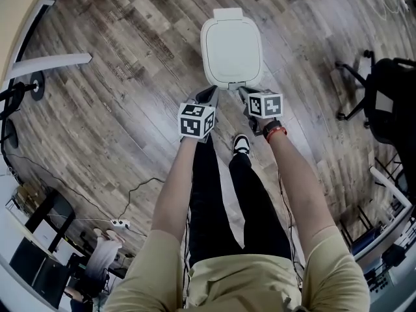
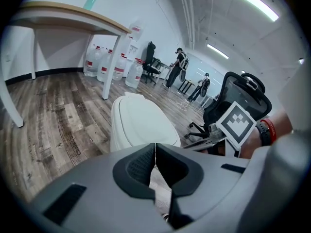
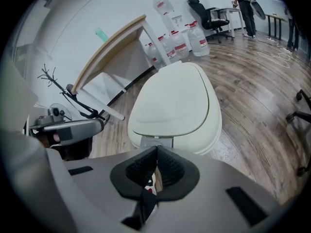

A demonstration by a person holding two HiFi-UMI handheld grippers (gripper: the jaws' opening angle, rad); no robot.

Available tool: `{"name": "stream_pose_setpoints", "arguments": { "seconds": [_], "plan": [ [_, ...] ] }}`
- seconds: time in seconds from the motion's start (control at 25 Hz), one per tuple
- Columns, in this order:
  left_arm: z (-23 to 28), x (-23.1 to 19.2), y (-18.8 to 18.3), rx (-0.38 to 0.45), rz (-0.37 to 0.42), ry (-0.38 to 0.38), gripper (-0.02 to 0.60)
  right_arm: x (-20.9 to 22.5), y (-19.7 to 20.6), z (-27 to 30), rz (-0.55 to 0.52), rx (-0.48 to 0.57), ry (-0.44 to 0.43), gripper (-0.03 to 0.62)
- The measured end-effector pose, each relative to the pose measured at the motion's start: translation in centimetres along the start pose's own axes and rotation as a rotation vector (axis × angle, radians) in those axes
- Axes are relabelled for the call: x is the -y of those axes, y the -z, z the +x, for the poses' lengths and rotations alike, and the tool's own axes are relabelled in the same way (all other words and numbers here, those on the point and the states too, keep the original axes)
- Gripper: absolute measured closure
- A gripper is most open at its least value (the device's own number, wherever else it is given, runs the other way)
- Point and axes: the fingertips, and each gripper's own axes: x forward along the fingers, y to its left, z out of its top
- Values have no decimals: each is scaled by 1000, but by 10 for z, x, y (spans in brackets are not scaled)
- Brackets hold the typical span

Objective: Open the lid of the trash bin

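trash bin [image 3: 215,130] on wood floor [image 1: 130,57], lid [image 1: 231,44] down; left gripper [image 1: 208,95], right gripper [image 1: 245,96] just beside front edge, jaws together, holding nothing

Head view: from overhead, steeply downward onto bin [image 1: 231,49] and floor [image 1: 130,77]. Left gripper view: low, near, toward bin's side. Right gripper view: low, closer, toward lid [image 3: 172,101] front. Shared by all: bin.
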Motion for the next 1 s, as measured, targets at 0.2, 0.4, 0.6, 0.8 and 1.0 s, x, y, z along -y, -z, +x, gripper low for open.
{"name": "stream_pose_setpoints", "arguments": {
  "seconds": [0.2, 0.4, 0.6, 0.8, 1.0],
  "plan": [
    [1, 1, 3, -13, -4, 0, 557, -2, 1, 0, -106, -24, 13, 579],
    [4, 1, 8, -23, -20, 0, 557, -1, 4, 4, -156, -32, 7, 579],
    [4, -1, 10, -28, -23, 3, 557, -2, 4, 6, -181, -36, -7, 579],
    [4, 0, 9, -41, -20, 13, 557, -4, 0, 4, -105, 0, -20, 579],
    [-13, 15, 0, -50, -13, 2, 557, -5, 4, -17, 35, -31, -18, 577]
  ]
}}
